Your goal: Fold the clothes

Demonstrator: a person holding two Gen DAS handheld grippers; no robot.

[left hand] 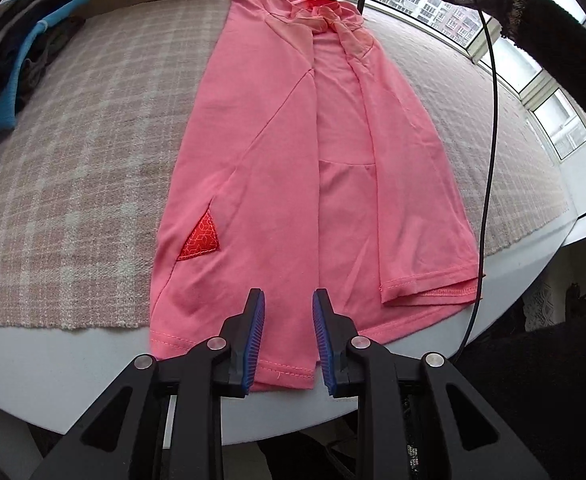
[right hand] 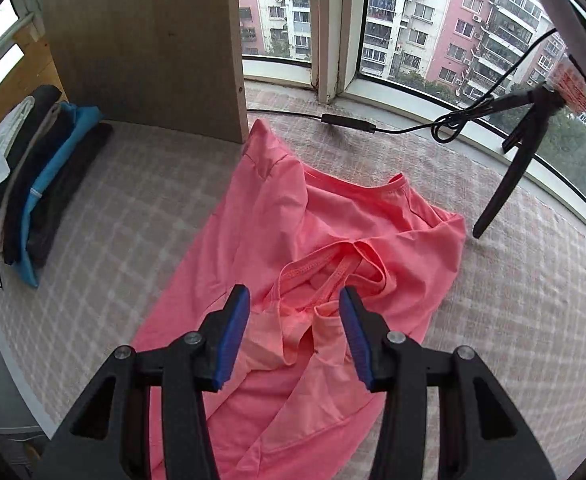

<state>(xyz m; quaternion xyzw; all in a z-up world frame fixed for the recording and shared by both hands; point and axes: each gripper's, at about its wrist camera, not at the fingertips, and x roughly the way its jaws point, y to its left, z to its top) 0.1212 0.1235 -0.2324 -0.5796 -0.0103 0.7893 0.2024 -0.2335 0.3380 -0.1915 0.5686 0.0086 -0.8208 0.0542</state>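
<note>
We find the pink shirt [left hand: 277,168] lying flat on the checked cloth [left hand: 73,160], both sides folded inward, its hem at the table's near edge. The left gripper [left hand: 287,312] hangs over the hem at 6 o'clock, jaws apart, nothing clamped. The right gripper [right hand: 295,308] hangs above the collar end, jaws parted and empty. Folded clothes [right hand: 33,176] sit stacked at 9 o'clock.

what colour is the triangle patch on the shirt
Red-orange triangle patch, geometric print; clearest in the left wrist view.
</note>
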